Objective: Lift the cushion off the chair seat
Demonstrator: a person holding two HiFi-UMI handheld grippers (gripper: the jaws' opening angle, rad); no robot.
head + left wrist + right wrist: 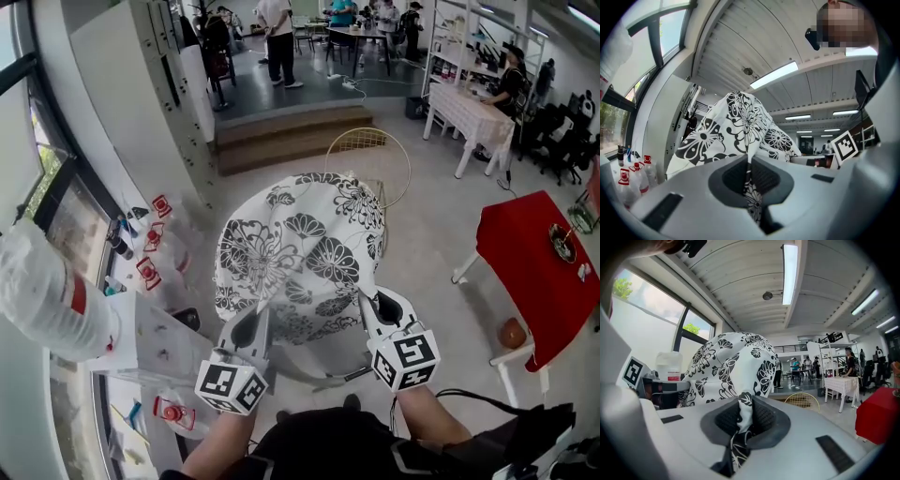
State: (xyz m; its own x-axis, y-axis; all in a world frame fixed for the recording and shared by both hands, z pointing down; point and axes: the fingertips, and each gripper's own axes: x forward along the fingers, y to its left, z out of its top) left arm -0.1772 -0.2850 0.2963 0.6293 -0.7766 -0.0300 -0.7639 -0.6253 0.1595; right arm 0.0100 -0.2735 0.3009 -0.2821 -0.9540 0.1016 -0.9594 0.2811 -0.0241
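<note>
Grey floor [431, 225] runs back to two steps [291, 136] and a raised level where several persons stand; a red surface [539, 272] stands at the right, and red-labelled bottles [150, 267] line the window ledge at the left. The cushion [300, 248] is white fabric with a black flower print. It hangs in the air between the two grippers, near the middle of the head view, with its near edge gathered at two points — one per gripper. The left gripper [251, 326] has its jaws pressed together on a thin fold at the cushion's near left corner. In the left gripper view, the fold runs straight down between the ribbed pads of the left gripper [751, 180], and the bulk of the cushion [740, 126] rises above the jaws against the ceiling. The right gripper [377, 305] pinches a thicker, bunched fold at the near right corner. In the right gripper view, its jaws stand slightly apart around that bunch at the right gripper [743, 420], with the cushion [736, 362] swelling up and to the left behind it. Both grippers point away from the person, marker cubes toward the body. The chair [367, 155] shows as a round gold wire back beyond the cushion's far edge; the right gripper view shows the same chair [802, 400] low and to the right of the cushion. The cushion hides most of the seat from the head view, so contact between cushion and seat cannot be judged.
</note>
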